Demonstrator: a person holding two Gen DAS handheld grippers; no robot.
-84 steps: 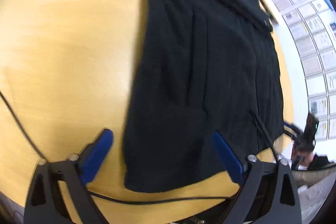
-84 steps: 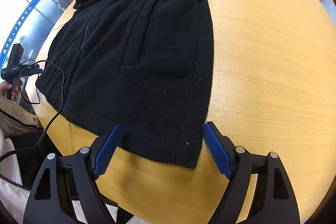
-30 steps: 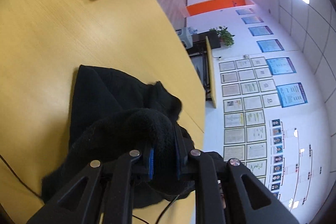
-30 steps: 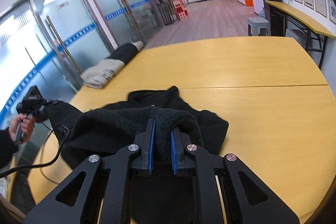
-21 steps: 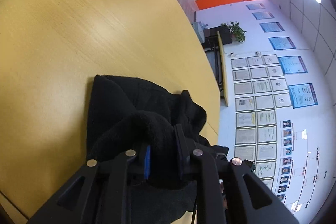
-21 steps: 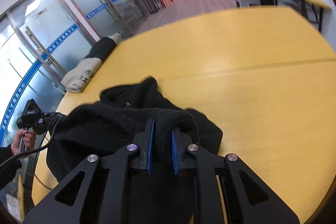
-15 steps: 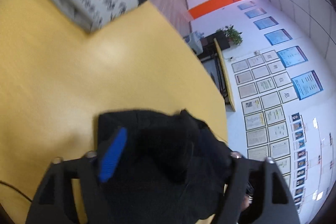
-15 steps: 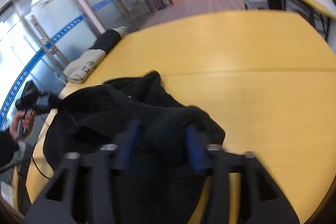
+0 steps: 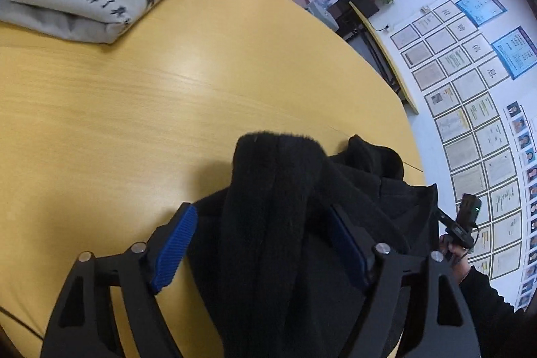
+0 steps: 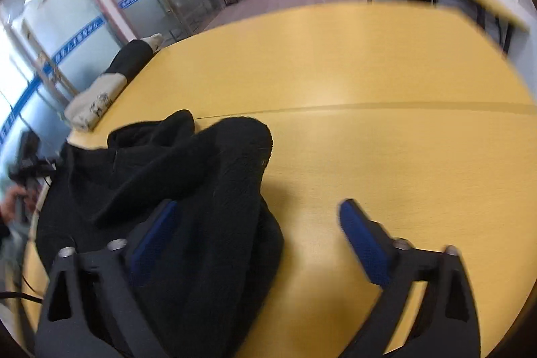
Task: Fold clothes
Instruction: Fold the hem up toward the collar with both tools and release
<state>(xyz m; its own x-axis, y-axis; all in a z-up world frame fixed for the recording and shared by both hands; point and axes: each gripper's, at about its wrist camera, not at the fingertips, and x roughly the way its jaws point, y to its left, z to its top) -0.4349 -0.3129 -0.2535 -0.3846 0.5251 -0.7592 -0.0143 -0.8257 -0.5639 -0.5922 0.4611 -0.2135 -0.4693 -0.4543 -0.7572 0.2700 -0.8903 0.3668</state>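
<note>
Fleece jacket [image 9: 268, 223], black, lies doubled on the yellow table [image 9: 117, 123]; seen from my left tongs [image 9: 265, 244], spread wide, a thick roll sits loose between them. From my right tongs [image 10: 258, 230], likewise spread, the bunched corner could spring back unfolded.

My left gripper [image 9: 265, 244] sits in the lower half of its frame with both blue-padded fingers [image 9: 174, 245] spread wide, gripping nothing. My right gripper [image 10: 258, 240] is likewise low in its frame, fingers well apart, the right pad [image 10: 364, 249] plain to see at lower right and the left pad at lower left. At the right edge of the left wrist view I can see a hand [image 9: 454, 257] in a dark sleeve.
</note>
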